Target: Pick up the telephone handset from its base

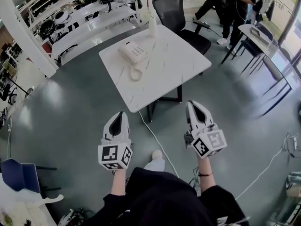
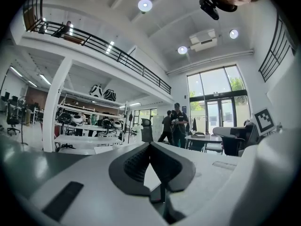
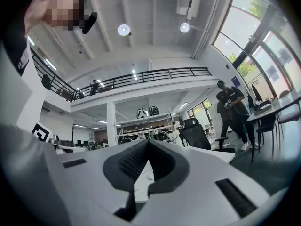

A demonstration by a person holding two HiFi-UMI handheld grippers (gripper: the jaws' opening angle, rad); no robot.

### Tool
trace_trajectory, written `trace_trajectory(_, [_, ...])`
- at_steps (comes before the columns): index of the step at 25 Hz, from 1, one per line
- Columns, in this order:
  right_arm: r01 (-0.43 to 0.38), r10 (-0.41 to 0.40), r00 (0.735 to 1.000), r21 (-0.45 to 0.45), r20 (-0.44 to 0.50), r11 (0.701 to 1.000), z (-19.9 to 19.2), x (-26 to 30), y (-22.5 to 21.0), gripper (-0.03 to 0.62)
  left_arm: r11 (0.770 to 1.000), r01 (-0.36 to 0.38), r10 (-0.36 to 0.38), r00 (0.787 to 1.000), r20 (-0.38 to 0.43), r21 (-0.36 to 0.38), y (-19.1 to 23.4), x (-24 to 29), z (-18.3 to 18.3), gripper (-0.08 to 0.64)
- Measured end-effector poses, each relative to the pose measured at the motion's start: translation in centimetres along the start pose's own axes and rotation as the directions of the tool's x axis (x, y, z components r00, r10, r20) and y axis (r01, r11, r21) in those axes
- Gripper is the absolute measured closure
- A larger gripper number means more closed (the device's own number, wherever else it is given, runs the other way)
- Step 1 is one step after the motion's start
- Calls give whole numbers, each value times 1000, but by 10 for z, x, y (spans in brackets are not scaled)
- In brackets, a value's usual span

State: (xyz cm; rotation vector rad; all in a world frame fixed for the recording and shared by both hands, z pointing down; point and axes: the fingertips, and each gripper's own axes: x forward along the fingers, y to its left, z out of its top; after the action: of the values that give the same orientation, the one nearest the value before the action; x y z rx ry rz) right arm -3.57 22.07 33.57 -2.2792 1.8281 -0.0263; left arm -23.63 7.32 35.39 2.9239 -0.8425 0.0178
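A cream telephone (image 1: 133, 53) lies on the white marble-patterned table (image 1: 174, 55), near its left corner, with the handset resting on the base and a coiled cord (image 1: 135, 73) hanging towards the front edge. My left gripper (image 1: 121, 115) and right gripper (image 1: 192, 104) are held side by side over the floor, short of the table's near edge and apart from the phone. Both point at the table. In the left gripper view the jaws (image 2: 150, 145) meet at the tips with nothing between them. The right gripper's jaws (image 3: 147, 143) also meet at the tips and hold nothing.
A black office chair (image 1: 178, 11) stands behind the table, and a white bottle (image 1: 152, 26) stands at its far edge. A white cable (image 1: 155, 140) runs across the grey floor under the table. Shelves with helmets (image 1: 84, 13) are at the left. People (image 1: 230, 4) and another desk (image 1: 258, 34) are at the back right.
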Motion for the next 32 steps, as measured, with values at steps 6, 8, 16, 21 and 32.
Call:
trace_trajectory(6, [-7,7,1000,12,-11,1000,-5,63,-27,601,1000,-3,3,1000,3,-16,18,64,4,560])
trace_trajectory(8, [-13,13,1000,16,-14,1000,-9,79,-31,601,1000,-4,4,1000,-1,-19,24,78,1,560])
trace_trajectory(16, [-37,37,999,16,-39,999,-25,119,-41,601,997,-52,49,998,-41,-56,50,110,-17,560])
trace_trajectory(21, [-53,54,997,14,-53,998,-31,139,-44,601,996,-58,55,998,-43,-63,55,121,-22,560])
trace_trajectory(32, [-126,130,988,51,-85,991,-47,225,-84,601,976,-190,179,978,-102,-106,88,179,-41,560])
